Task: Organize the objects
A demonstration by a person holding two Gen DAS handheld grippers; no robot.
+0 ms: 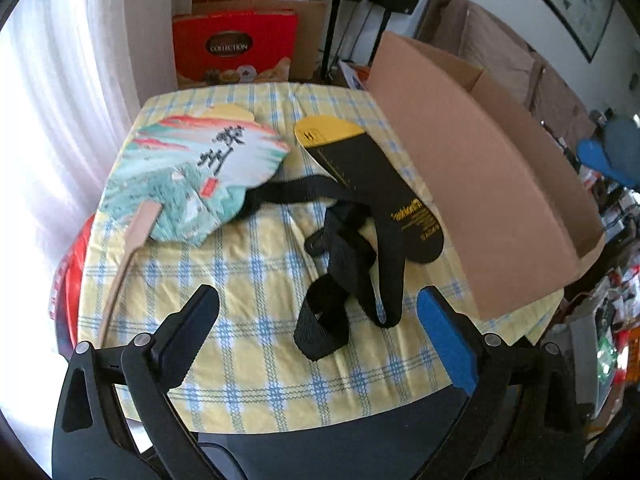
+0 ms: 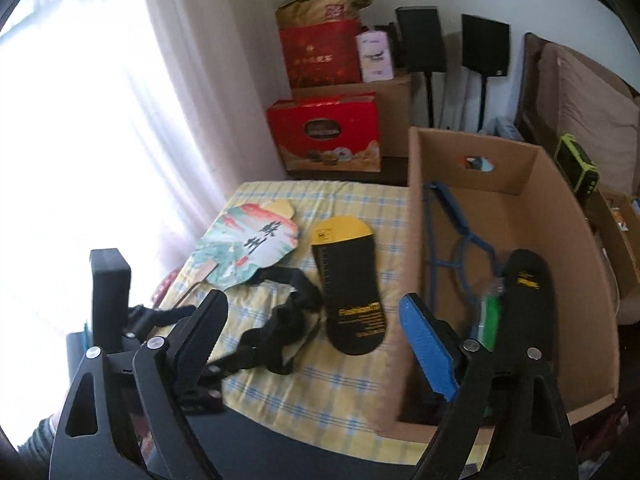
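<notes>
On the yellow-and-blue checked tablecloth lie a painted paper fan with a wooden handle, a black-and-yellow insole and a tangled black strap. My left gripper hangs open just above the strap's near end, touching nothing. The right wrist view shows the fan, insole and strap again. My right gripper is open and empty above them, its blue-padded finger close to the left wall of the cardboard box. A second insole lies inside the box.
The box also holds a blue corded item and something green. Red gift boxes and speakers on stands stand behind the table. A bright curtained window is at the left. The box's tall side bounds the table's right.
</notes>
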